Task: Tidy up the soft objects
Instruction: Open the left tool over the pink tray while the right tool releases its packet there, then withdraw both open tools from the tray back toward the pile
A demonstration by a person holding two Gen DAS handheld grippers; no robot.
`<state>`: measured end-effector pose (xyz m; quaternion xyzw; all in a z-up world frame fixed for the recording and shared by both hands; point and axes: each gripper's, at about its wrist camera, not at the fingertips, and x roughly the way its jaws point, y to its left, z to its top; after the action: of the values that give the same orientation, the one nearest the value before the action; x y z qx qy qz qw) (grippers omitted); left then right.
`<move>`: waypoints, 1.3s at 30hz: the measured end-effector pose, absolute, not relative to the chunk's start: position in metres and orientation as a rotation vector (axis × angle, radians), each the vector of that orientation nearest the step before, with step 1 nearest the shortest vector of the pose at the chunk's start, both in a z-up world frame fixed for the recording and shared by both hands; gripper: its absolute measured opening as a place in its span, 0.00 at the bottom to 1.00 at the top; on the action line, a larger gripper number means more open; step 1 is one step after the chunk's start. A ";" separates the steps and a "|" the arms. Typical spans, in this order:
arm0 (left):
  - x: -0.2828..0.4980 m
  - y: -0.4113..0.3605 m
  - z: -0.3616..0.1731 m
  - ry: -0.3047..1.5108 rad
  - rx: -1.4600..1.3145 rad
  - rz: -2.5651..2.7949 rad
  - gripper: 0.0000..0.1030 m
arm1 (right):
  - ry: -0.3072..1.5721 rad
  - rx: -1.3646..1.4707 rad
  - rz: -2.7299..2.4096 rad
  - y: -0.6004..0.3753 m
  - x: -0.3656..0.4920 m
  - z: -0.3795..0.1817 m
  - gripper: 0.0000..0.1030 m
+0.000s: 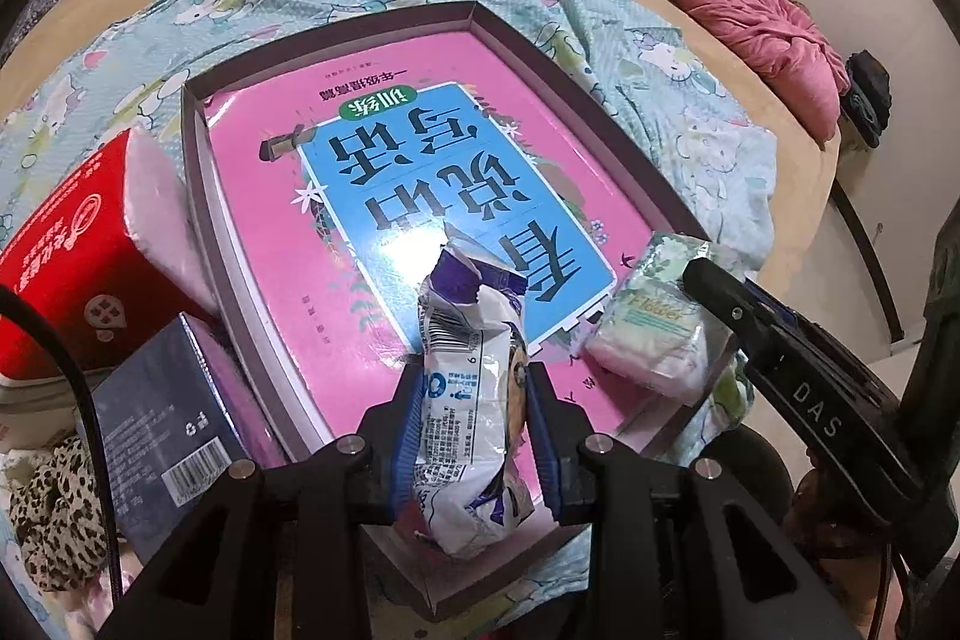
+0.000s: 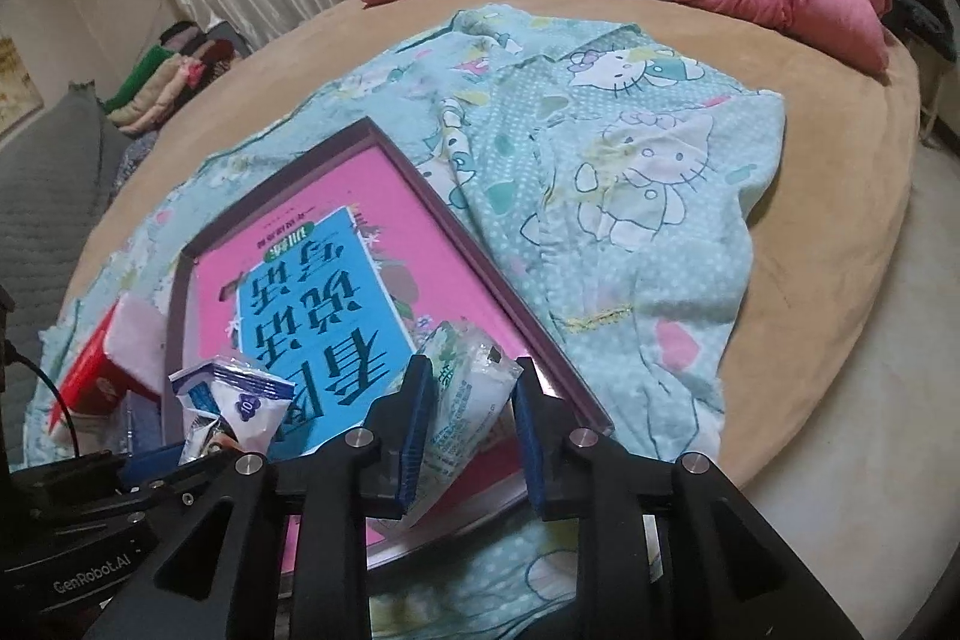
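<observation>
Now lowering two packs into box (image 1: 198, 148): left gripper (image 1: 474, 418) clamped on purple pack (image 1: 474, 400); right gripper (image 2: 471, 424) jaws apart around green pack (image 2: 462, 400). Next, release left.

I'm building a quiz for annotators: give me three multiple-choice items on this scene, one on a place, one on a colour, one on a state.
1. Where does the flat pink book lie?
A inside the shallow purple-walled box; B upright against a wall; C on a shelf.
2. What colour is the soft tissue pack left of that box?
A yellow; B red; C black.
3. How is the left gripper?
A open, empty; B shut on the book; C shut on the crinkled purple-and-white plastic packet.
Answers: A, the box walls frame the book; B, its wrapper is red; C, both pads press the packet's sides.
</observation>
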<state>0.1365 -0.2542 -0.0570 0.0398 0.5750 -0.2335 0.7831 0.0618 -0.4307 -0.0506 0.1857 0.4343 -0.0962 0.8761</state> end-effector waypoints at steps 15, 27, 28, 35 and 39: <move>0.143 -0.254 -0.059 1.226 0.067 -0.514 0.33 | 0.867 0.358 -0.230 -0.427 0.061 -0.045 0.53; 0.139 -0.250 -0.057 1.228 0.049 -0.519 0.49 | 0.821 0.343 -0.228 -0.423 0.055 -0.035 0.60; 0.138 -0.249 -0.057 1.226 0.052 -0.516 0.49 | 0.818 0.344 -0.231 -0.423 0.054 -0.034 0.61; 0.133 -0.246 -0.052 1.206 0.068 -0.510 0.57 | 0.804 0.351 -0.247 -0.423 0.051 -0.032 0.69; 0.128 -0.245 -0.045 1.184 0.085 -0.498 0.58 | 0.797 0.341 -0.247 -0.421 0.049 -0.030 0.70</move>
<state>0.1276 -0.2448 -0.0450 0.0395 0.5521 -0.2322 0.7998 0.0492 -0.4214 -0.0298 0.1647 0.3851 -0.1192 0.9002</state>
